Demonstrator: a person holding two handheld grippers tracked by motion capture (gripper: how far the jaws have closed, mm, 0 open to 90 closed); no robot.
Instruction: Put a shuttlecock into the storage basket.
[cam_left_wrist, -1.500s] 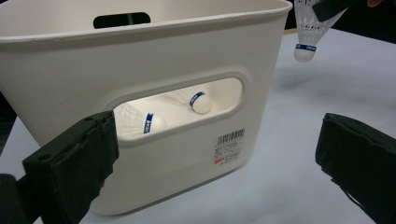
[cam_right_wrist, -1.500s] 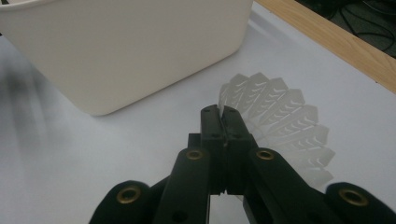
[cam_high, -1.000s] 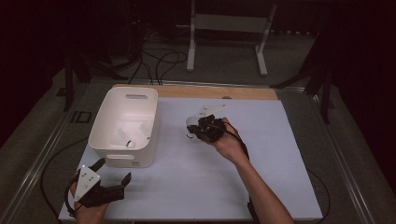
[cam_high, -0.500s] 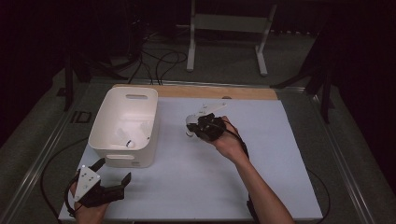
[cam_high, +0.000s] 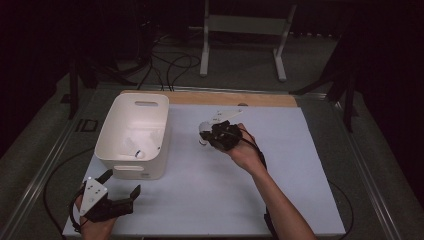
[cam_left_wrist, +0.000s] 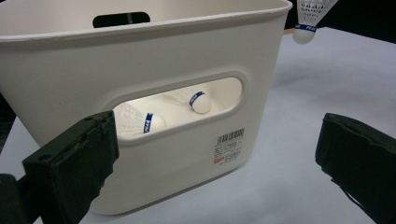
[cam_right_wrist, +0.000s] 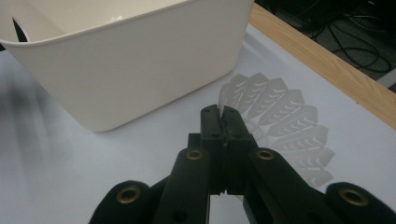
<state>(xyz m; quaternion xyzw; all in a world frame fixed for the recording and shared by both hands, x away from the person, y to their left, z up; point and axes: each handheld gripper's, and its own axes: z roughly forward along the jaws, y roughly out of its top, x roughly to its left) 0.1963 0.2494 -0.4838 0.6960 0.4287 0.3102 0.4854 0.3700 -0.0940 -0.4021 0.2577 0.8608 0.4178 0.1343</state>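
A white plastic shuttlecock (cam_right_wrist: 280, 126) hangs over the white table, and my right gripper (cam_right_wrist: 223, 112) is shut on the edge of its skirt. From above, that right gripper (cam_high: 220, 134) is mid-table, just right of the white bin (cam_high: 131, 169), with the shuttlecock's cork (cam_high: 204, 136) pointing left toward it. My left gripper (cam_high: 121, 183) rests open near the table's front left corner, in front of the bin. Through the bin's handle slot I see two shuttlecocks (cam_left_wrist: 140, 122) (cam_left_wrist: 198, 100) with blue bands lying inside. The held shuttlecock (cam_left_wrist: 308, 18) shows beyond the bin's right corner.
The bin wall (cam_left_wrist: 163, 51) stands close ahead of the left jaws. A wooden strip (cam_high: 235, 98) runs along the table's far edge, with a metal stand (cam_high: 242, 30) and cables on the floor behind. White table surface (cam_high: 300, 165) stretches to the right.
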